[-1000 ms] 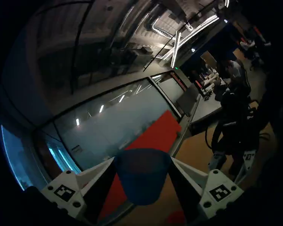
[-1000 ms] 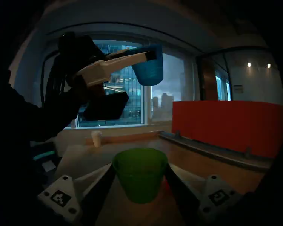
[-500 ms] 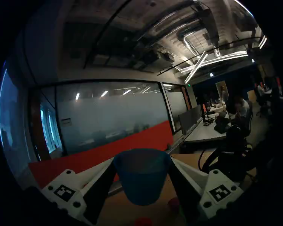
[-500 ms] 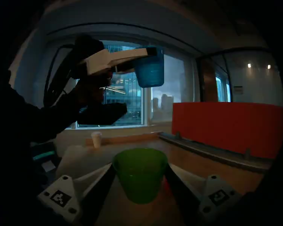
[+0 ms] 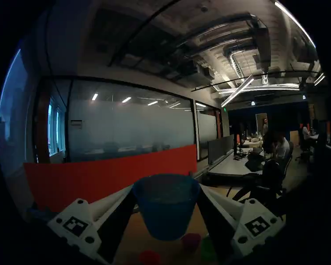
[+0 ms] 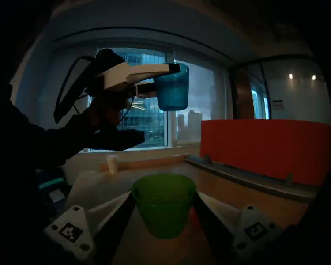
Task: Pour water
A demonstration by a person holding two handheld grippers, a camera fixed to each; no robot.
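A blue plastic cup [image 5: 166, 204] stands upright between the fingers of my left gripper [image 5: 166, 207], which is shut on it. In the right gripper view that blue cup [image 6: 171, 92] hangs high in front of the window, held level by the left gripper [image 6: 167, 86] and a person's hand [image 6: 107, 110]. Lower down, my right gripper [image 6: 164, 212] is shut on a green plastic cup [image 6: 164, 203], upright just above the wooden table [image 6: 236, 194]. The blue cup is well above the green one. No water can be made out.
A red partition [image 6: 267, 148] runs along the table's far right side. A small white cup [image 6: 112, 162] stands by the window sill. Small red and green things [image 5: 192, 242] lie on the table below the blue cup. People sit at desks [image 5: 271, 152] far off.
The blue cup has swung from a tipped pose back to upright and level. The left gripper view rotated from slanted to level. The green cup and right gripper have stayed put.
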